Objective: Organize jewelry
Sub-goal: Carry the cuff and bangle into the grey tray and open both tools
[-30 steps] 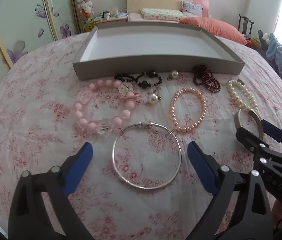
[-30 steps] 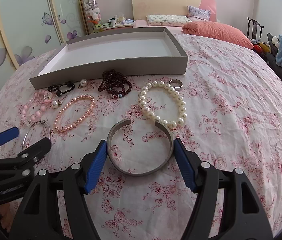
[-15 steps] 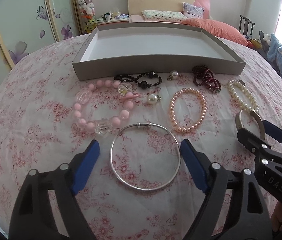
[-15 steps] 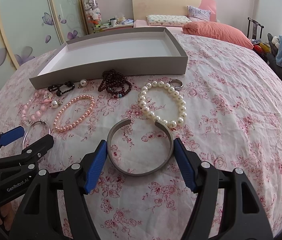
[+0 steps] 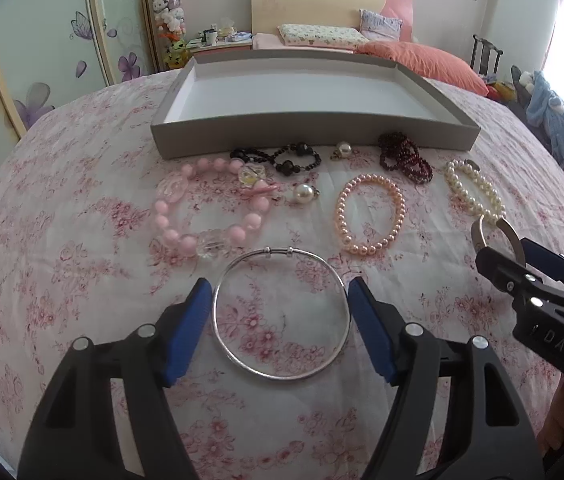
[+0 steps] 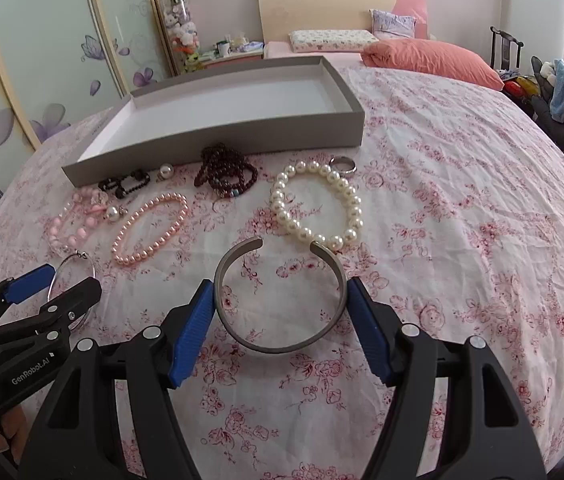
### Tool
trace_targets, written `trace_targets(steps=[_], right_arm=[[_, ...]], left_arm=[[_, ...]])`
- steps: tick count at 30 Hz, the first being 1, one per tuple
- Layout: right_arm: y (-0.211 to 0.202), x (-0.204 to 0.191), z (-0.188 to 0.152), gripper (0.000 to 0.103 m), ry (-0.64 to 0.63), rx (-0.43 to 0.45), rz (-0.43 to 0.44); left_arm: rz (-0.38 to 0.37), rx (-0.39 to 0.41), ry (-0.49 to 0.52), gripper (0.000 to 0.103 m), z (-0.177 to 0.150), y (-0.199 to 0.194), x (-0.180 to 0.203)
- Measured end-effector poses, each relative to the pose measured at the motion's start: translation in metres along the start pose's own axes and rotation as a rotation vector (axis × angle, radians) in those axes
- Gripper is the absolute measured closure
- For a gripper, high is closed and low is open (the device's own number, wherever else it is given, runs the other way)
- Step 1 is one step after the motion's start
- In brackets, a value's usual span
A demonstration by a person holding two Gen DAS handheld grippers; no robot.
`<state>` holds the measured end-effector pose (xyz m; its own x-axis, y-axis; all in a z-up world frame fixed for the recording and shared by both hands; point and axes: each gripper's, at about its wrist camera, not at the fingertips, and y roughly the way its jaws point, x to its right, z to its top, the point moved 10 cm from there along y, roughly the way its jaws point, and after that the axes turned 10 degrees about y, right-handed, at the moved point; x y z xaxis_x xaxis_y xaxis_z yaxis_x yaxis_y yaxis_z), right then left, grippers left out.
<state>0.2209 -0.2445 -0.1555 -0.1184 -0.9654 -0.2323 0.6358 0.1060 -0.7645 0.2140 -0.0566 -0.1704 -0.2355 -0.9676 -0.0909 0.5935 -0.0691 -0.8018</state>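
Note:
A thin silver bangle [image 5: 281, 312] lies flat on the floral bedspread between my left gripper's [image 5: 280, 308] blue pads, which touch or nearly touch its two sides. A grey open cuff [image 6: 280, 294] lies between my right gripper's [image 6: 280, 304] blue pads, held at its sides. An empty grey tray [image 5: 314, 126] with a white floor stands behind. In front of it lie a pink bead bracelet [image 5: 206, 210], a black bead bracelet [image 5: 278, 158], a peach pearl bracelet [image 5: 370, 214], a dark red bead bracelet [image 5: 404, 158] and a white pearl bracelet [image 6: 316, 204].
Two loose pearl charms [image 5: 304, 194] [image 5: 342, 150] lie among the bracelets and a small metal ring [image 6: 343, 165] lies by the tray's right corner. Pillows [image 6: 432, 60] sit at the head of the bed. The bedspread right of the white pearls is bare.
My left gripper's jaws have narrowed from wide apart to the sides of the silver bangle. My right gripper has closed slightly onto the grey cuff.

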Motion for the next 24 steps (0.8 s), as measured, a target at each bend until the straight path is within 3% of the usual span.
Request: trace_targets(steps=[6, 16, 24], right_arm=[[-0.016, -0.009, 0.016, 0.036, -0.012, 0.085, 0.036], [-0.053, -0.029, 0.075, 0.036, -0.045, 0.312, 0.076], [-0.053, -0.040, 0.129, 0.036, -0.055, 0.419, 0.102]], left_arm=[[0.011, 0.103, -0.002, 0.035, 0.016, -0.027, -0.009], [0.122, 0.378, 0.004, 0.034, 0.084, -0.090, -0.034], [0.175, 0.463, 0.026, 0.034, 0.143, -0.084, -0.044]])
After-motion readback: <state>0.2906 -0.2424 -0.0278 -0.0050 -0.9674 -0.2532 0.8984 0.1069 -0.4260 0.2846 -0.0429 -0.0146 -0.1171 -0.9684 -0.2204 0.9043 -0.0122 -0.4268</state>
